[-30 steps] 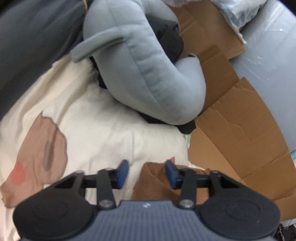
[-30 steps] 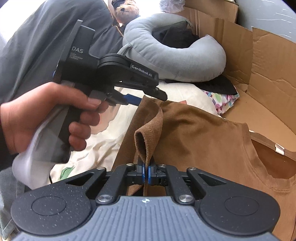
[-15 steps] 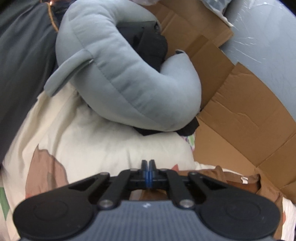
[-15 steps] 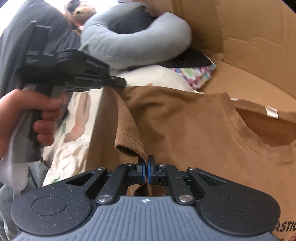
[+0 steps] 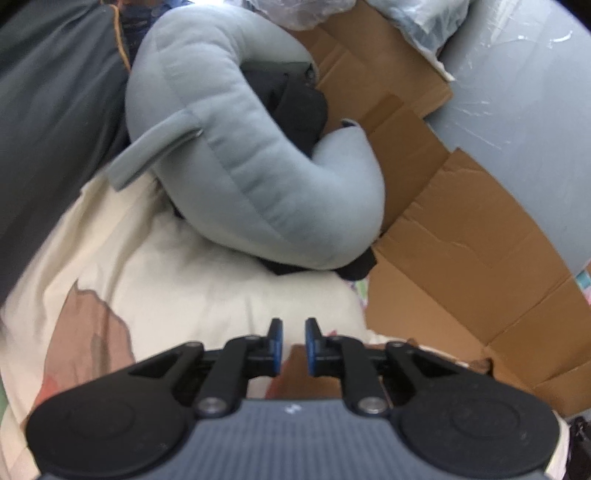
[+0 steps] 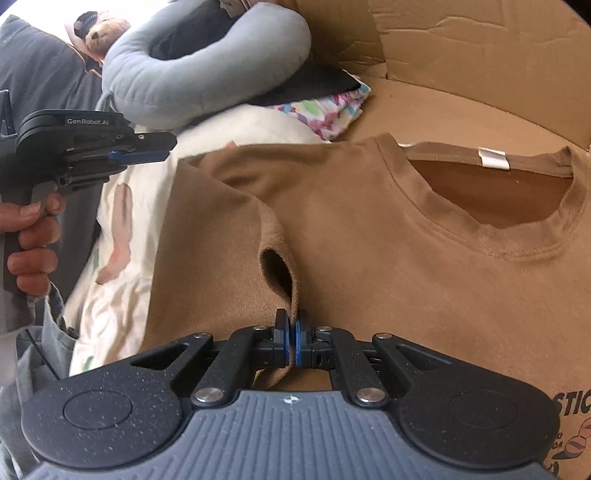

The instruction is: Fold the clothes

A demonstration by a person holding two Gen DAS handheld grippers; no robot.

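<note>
Pinching, right gripper point(image 6: 291, 334): at the lower centre of the right wrist view, its blue pads are pressed together on a raised fold of the brown T-shirt point(image 6: 369, 236); the fold stands up as a small open loop just above the pads.
Left hand point(image 6: 31, 236): at the left edge of the right wrist view only, fingers wrapped round the handle of the left gripper point(image 6: 147, 155), which is seen side-on, so its gap cannot be read there.
Left gripper, own view point(image 5: 291, 345): jaws are opening, with a narrow gap between the blue pads; a bit of brown cloth point(image 5: 295, 373) shows low down behind the gap, and the pads do not press on it.
Brown T-shirt, place: fills the centre and right of the right wrist view, spread flat, with the neckline point(image 6: 491, 206) at the upper right and a white label point(image 6: 493, 158) inside the collar; print lettering is cut off at the lower right edge.
Cream blanket point(image 5: 177, 273): left and centre of the left wrist view, with a pinkish-brown patch at the lower left.
Grey curved cushion point(image 5: 251, 158): upper centre of the left wrist view, upper left of the right.
Teddy bear point(image 6: 101, 31): top left, right wrist view only.
Patterned cloth point(image 6: 328, 110): clear in the right wrist view, a sliver in the left.
Cardboard point(image 5: 461, 236): right side of both views.
</note>
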